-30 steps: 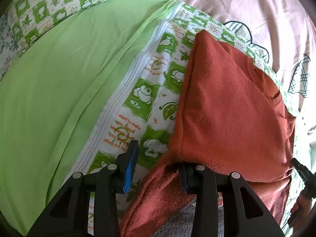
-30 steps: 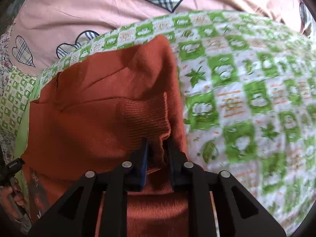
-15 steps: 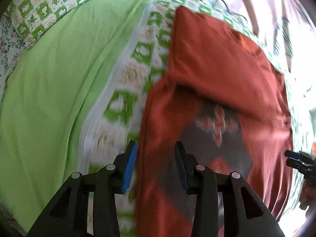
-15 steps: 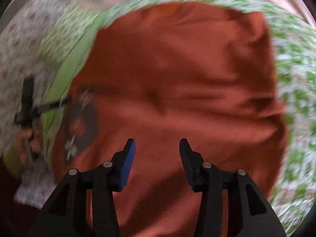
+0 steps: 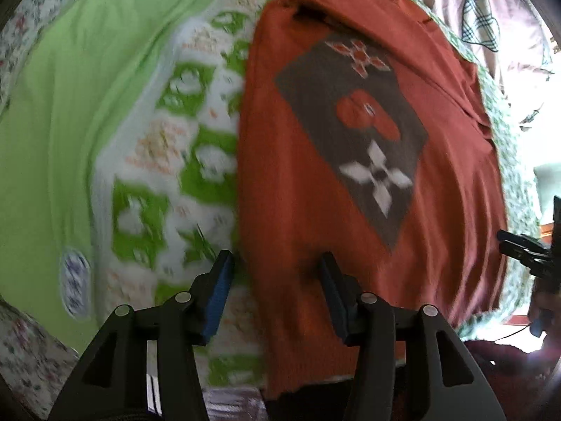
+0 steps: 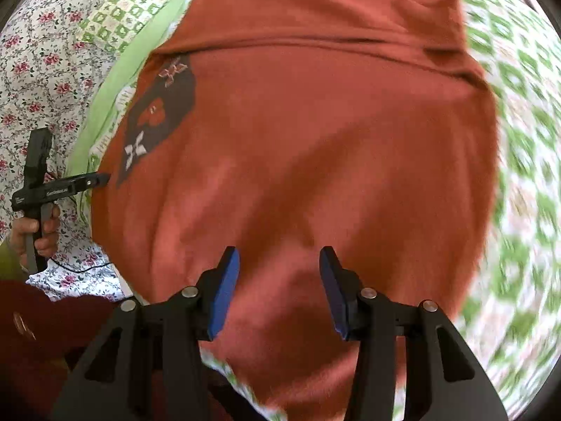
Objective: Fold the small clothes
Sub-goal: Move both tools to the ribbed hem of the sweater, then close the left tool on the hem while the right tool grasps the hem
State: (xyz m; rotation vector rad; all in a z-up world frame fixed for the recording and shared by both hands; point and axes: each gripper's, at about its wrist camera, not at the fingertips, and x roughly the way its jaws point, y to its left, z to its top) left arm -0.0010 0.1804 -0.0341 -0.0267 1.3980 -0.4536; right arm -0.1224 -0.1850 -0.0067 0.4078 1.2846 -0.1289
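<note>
While both claws gape wide and hold nothing, the sweater (image 5: 438,175) lies spread on the quilt (image 5: 168,147). Left claw (image 5: 275,263): green sheet (image 5: 70,105) far to its left, the sweater's left edge between its fingers, grey patch (image 5: 350,133) ahead-right. Right claw (image 6: 278,258): plain rust knit fills the gap and beyond, quilt off to its right.

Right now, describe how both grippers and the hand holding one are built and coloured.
Each gripper, left gripper and right gripper, has two black angular fingers with triangular cutouts, silver round screws and blue pads. In the right wrist view, a bare hand grips the left one's black handle, and a thin black cable trails below it.
</note>
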